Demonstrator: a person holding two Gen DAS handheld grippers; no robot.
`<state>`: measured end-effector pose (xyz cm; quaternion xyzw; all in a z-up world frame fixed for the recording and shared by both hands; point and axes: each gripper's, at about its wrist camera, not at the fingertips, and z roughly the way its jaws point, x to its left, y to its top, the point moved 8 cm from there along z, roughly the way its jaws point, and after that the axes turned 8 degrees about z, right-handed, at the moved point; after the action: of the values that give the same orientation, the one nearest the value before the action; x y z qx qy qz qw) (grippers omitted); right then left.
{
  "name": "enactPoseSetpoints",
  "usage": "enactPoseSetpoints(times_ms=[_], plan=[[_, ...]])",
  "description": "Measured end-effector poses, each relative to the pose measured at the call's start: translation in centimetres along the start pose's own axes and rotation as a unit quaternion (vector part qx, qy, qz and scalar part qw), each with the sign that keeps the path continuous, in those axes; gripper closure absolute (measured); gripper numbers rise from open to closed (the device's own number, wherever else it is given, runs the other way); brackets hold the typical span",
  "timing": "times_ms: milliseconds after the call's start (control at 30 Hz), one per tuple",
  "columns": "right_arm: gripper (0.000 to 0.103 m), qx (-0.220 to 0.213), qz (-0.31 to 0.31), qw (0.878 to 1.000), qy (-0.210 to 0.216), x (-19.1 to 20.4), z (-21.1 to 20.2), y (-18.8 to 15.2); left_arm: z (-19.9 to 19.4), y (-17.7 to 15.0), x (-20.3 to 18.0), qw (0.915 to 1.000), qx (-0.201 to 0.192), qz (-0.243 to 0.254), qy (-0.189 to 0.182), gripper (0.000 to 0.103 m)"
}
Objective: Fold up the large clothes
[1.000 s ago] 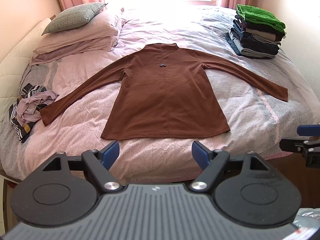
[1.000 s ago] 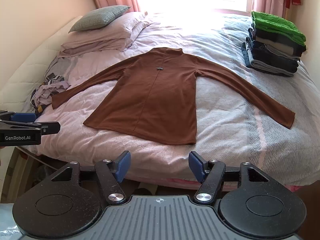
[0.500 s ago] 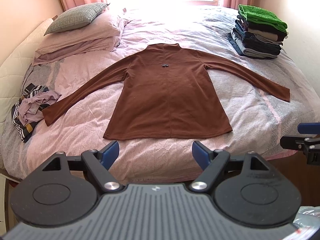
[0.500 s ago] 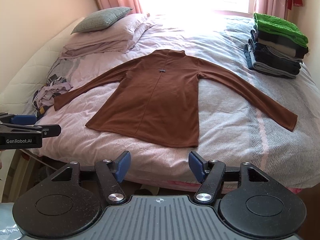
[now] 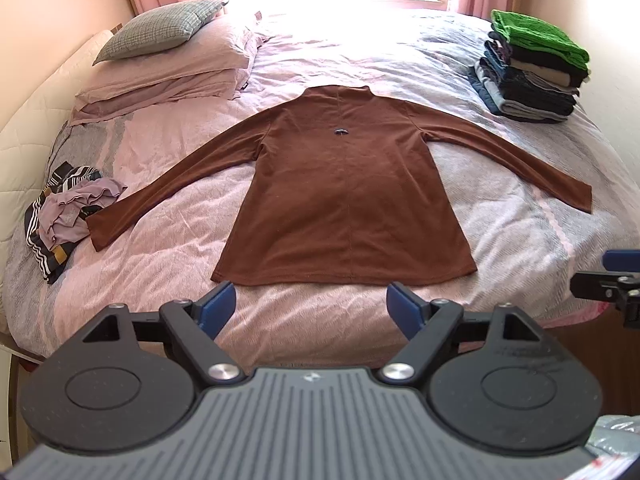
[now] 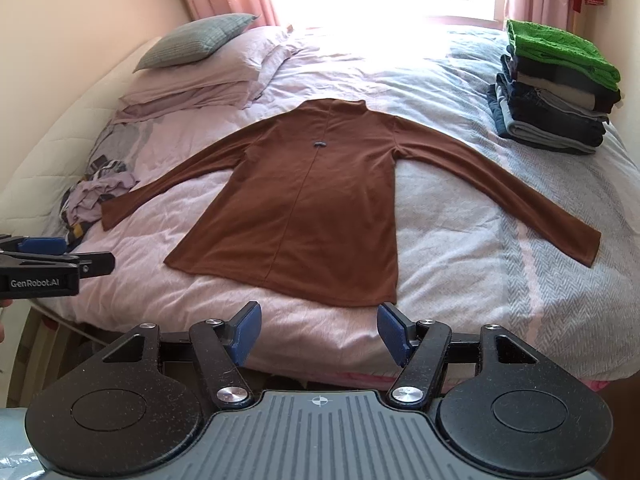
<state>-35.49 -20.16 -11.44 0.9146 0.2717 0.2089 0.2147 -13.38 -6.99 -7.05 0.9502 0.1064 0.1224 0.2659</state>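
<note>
I see a brown long-sleeved top [image 5: 344,196] lying flat on the bed [image 5: 520,232], collar toward the window and hem toward me, both sleeves spread out to the sides. A small dark mark sits on its centre seam just below the collar. My left gripper [image 5: 311,307] hangs over the near edge of the bed just short of the hem, near the garment's left hem corner; its blue fingers [image 5: 218,305] are released and spread wide, having just been opening a little further, with nothing between them. My right gripper [image 6: 319,332] hovers likewise just short of the hem by the right corner, fingers [image 6: 247,330] released, nothing gripped, no contact with the cloth. Each gripper shows at the edge of the other's view. A stack of folded clothes [image 5: 532,68], topped by a green piece, stands at the far right of the bed, well apart from the top. Pillows [image 5: 168,64] are piled at the far left, a grey checked one uppermost. A crumpled heap of lilac and striped garments [image 5: 66,216] lies just beside the left cuff.
</note>
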Motion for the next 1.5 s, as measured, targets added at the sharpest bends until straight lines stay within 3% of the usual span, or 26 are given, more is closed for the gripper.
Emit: enactPoseSetpoints(times_ms=[333, 500, 633, 733, 867, 1000, 1067, 1167, 1267, 1367, 1433, 1500], plan=[[0.042, 0.002, 0.022, 0.999, -0.03, 0.6, 6.6, 7.0, 7.5, 4.8, 6.4, 0.9994, 0.006, -0.033, -0.012, 0.022], [0.042, -0.018, 0.046, 0.997, -0.064, 0.7, 10.1, 12.8, 12.8, 7.2, 12.7, 0.9952, 0.019, -0.089, -0.037, 0.023], [0.042, -0.035, 0.083, 0.992, -0.089, 0.2, 13.0, 17.2, 17.6, 7.9, 18.9, 0.9901, 0.02, -0.137, -0.027, 0.023], [0.042, -0.027, 0.094, 0.989, -0.111, 0.5, 16.0, 20.1, 21.2, 6.9, 23.9, 0.9829, 0.017, -0.183, -0.007, 0.029], [0.042, -0.018, 0.082, 0.987, -0.135, 2.2, 19.7, 23.0, 25.2, 3.9, 31.4, 0.9624, 0.017, -0.27, 0.025, 0.035], [0.042, -0.008, 0.061, 0.988, -0.139, 4.6, 23.4, 24.9, 28.5, -0.6, 38.5, 0.9306, 0.028, -0.36, 0.062, 0.041], [0.042, 0.0, 0.046, 0.989, -0.14, 5.7, 25.0, 25.5, 30.2, -3.0, 41.3, 0.9073, 0.03, -0.413, 0.073, 0.043], [0.042, 0.017, 0.022, 0.989, -0.145, 7.3, 27.5, 26.1, 32.7, -6.4, 44.5, 0.8631, 0.033, -0.498, 0.077, 0.047], [0.042, 0.033, 0.001, 0.988, -0.151, 8.4, 29.4, 26.1, 35.0, -9.1, 46.3, 0.8128, 0.025, -0.577, 0.076, 0.055], [0.042, 0.05, -0.012, 0.986, -0.159, 8.8, 30.9, 25.8, 36.9, -11.1, 47.7, 0.7614, 0.004, -0.643, 0.079, 0.056], [0.042, 0.059, -0.017, 0.985, -0.163, 8.8, 31.6, 25.6, 37.9, -12.0, 48.2, 0.7372, -0.006, -0.671, 0.082, 0.058], [0.042, 0.065, -0.021, 0.984, -0.166, 8.8, 32.1, 25.5, 38.9, -12.8, 48.7, 0.7204, -0.009, -0.688, 0.086, 0.06]])
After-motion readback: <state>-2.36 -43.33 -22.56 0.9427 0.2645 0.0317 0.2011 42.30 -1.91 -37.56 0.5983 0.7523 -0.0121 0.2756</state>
